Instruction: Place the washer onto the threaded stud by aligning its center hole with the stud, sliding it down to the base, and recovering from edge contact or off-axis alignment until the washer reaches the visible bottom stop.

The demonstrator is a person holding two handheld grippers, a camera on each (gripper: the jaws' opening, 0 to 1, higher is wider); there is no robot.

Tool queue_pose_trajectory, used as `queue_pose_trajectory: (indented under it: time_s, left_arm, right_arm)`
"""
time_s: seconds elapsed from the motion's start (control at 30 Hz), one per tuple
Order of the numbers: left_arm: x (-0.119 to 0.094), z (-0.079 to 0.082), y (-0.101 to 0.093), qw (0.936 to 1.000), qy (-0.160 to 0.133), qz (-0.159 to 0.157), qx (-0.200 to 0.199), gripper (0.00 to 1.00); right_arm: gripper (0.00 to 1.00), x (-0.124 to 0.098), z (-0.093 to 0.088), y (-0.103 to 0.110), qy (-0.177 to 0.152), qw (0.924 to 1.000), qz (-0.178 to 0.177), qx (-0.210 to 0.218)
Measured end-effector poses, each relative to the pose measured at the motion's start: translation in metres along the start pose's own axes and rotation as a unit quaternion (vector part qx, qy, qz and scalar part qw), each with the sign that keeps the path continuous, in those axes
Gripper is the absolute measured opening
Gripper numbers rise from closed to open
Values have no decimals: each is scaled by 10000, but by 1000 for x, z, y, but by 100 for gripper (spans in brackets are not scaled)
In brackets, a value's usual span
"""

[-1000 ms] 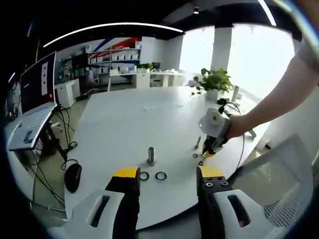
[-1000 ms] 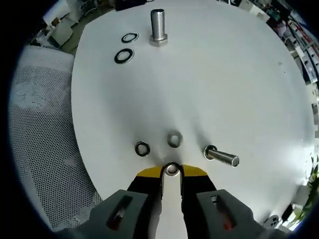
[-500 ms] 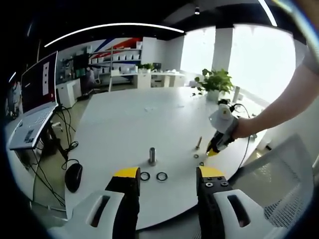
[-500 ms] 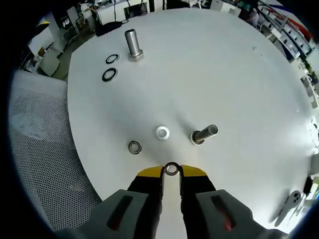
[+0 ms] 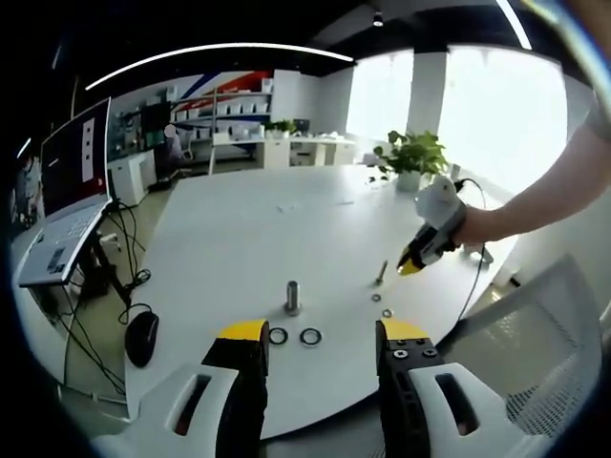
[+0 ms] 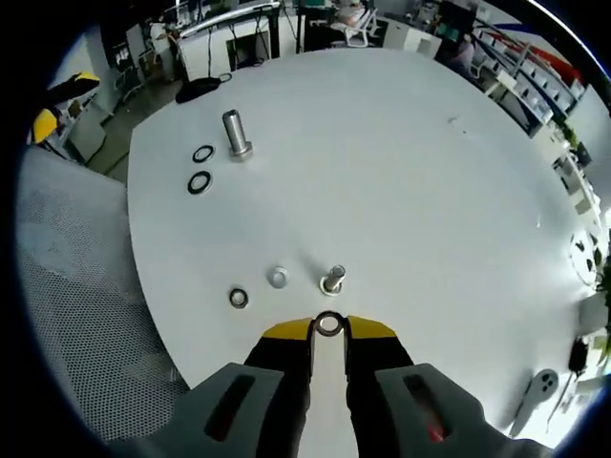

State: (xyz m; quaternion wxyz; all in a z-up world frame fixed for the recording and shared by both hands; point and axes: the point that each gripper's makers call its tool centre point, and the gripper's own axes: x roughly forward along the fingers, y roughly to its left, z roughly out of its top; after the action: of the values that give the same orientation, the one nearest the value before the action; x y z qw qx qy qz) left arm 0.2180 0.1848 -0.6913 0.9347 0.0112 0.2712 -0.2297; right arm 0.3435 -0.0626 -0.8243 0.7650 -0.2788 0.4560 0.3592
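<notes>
Silver washer (image 6: pixel 328 324) between yellow-tipped black fingers (image 6: pixel 286 334); white table (image 6: pixel 401 172), grey steel stud (image 6: pixel 234 134).

The left gripper view looks low and level across the surface (image 5: pixel 239 239); the right gripper view looks steeply down from above. Both share the stud (image 5: pixel 292 297) (image 6: pixel 235 133).

White round table (image 5: pixel 229 239). Open laptop (image 5: pixel 62 229) at 9 o'clock, computer mouse (image 5: pixel 139 341) at 8, potted plant (image 5: pixel 412 157) at 2, mesh chair (image 5: pixel 535 334) at 4.

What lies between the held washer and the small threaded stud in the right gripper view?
Nothing: in the right gripper view only bare table separates the washer, shut in the right gripper, from the small stud.
</notes>
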Motion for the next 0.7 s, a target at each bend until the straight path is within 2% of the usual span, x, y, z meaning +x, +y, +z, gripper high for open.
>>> queue_pose_trajectory:
  time_s: [0.37, 0.7]
  left_arm:
    - [0, -1, -2, 10000, 22, 5, 63, 43]
    - [0, 1, -2, 10000, -14, 0, 85, 44]
  right_arm:
    - [14, -11, 20, -2, -276, 9995, -26, -123]
    - [14, -6, 36, -3, -266, 9986, -34, -454]
